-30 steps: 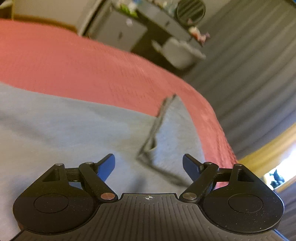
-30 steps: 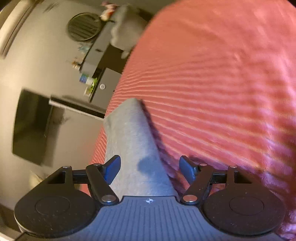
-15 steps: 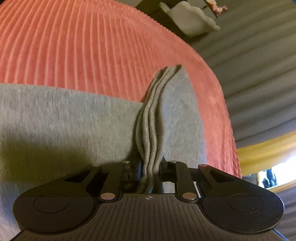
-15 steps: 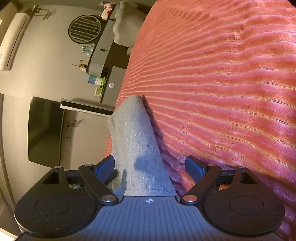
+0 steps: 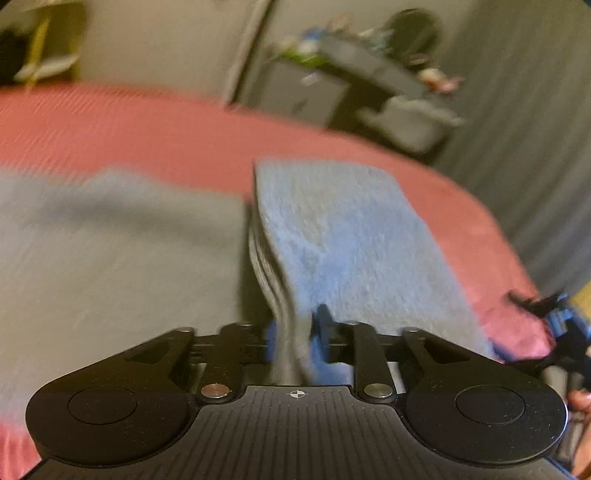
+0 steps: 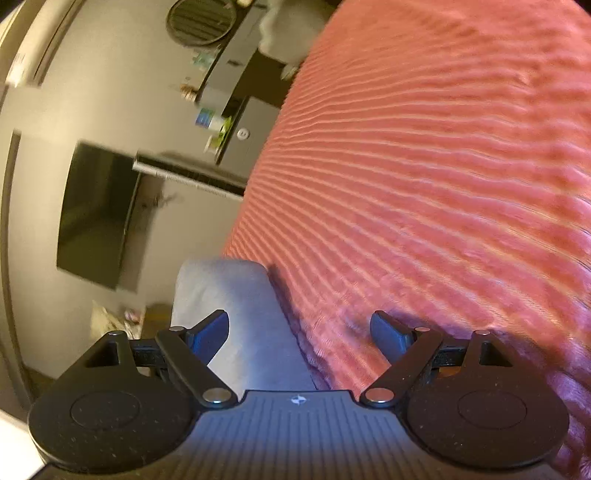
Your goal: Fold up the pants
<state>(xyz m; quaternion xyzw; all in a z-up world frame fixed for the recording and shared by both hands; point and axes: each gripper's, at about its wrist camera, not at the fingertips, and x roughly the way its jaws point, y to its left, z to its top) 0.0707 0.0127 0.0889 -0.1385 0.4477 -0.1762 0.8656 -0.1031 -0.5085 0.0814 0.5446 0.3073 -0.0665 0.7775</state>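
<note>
Grey pants [image 5: 110, 258] lie on a red ribbed bedspread [image 5: 147, 122]. The layered edge of a folded part [image 5: 351, 240] runs up between the pads of my left gripper [image 5: 295, 334]. The pads still press on that edge while the jaws are opening, and the picture is blurred by motion. My right gripper [image 6: 299, 328] is open and held low over the bed. A narrow grey piece of the pants [image 6: 229, 295] lies between its fingers, nearer the left one, and neither pad touches it. The right gripper [image 5: 554, 314] also shows at the far right of the left wrist view.
The bedspread [image 6: 443, 184] ends in a rounded edge close by. Beyond it stand a grey cabinet and desk [image 5: 332, 92] with small items, a round fan [image 6: 201, 22], a dark screen [image 6: 96, 214] on the wall, and a grey curtain [image 5: 535, 129].
My left gripper went from open to shut on the pants' layered edge, then swung away with it; the folded flap now stands higher. My right gripper opened a little wider and stayed in place.
</note>
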